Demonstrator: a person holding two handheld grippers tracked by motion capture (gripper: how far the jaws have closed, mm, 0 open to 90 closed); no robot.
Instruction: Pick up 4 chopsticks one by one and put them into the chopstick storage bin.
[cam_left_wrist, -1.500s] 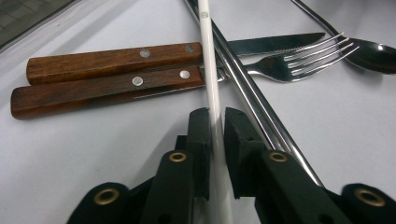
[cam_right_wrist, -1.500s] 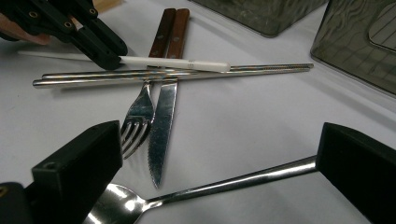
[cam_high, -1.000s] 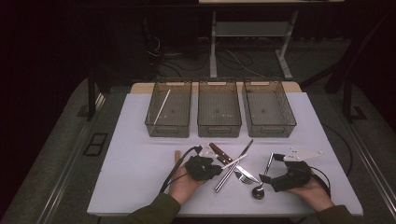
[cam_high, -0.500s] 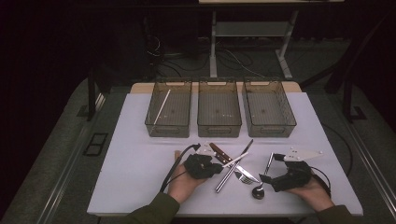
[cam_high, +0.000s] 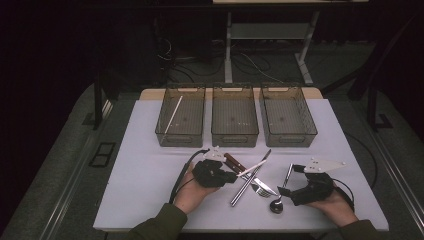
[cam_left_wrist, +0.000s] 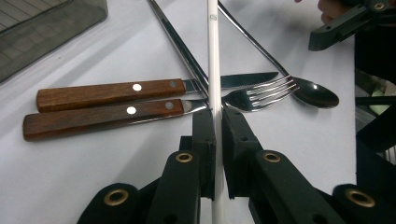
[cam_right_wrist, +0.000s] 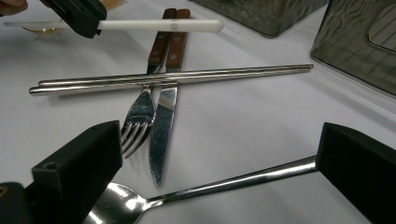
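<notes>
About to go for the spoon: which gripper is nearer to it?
Right. The right gripper has its open fingers either side of the spoon; the left gripper is beyond the fork, shut on a white chopstick.

No words, brands or numbers can be read anywhere. The white chopstick (cam_left_wrist: 214, 56) bears one small dark printed mark near its far end, toward twelve o'clock in the left gripper view, but it is too small to make out.
</notes>
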